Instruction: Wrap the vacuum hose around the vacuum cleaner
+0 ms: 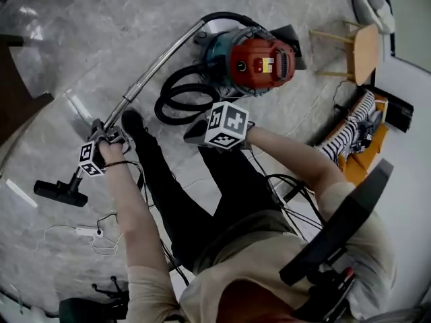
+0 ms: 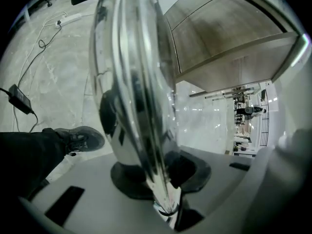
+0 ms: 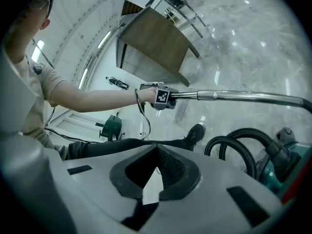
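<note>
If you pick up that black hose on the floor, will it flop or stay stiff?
Probably floppy: the black hose lies in loose loops beside the vacuum cleaner. Lift one end and the rest probably drags. The straight metal tube would likely stay stiff.

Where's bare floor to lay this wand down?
Open floor beyond the wand, upper left. Crowded: hose loops between vacuum and legs; power strip lower left; stool and clutter right.

Person is wearing a beige short-sleeved shirt (image 1: 269, 264), black trousers (image 1: 195, 204) and dark shoes (image 1: 132, 122). A black head mount (image 1: 340, 224) is showing. Left gripper (image 1: 101, 134) and right gripper (image 3: 155, 155) are each presenting grey bodies, black jaw pads (image 3: 171, 172) and white cubes (image 1: 227, 124) bearing black square markers.
</note>
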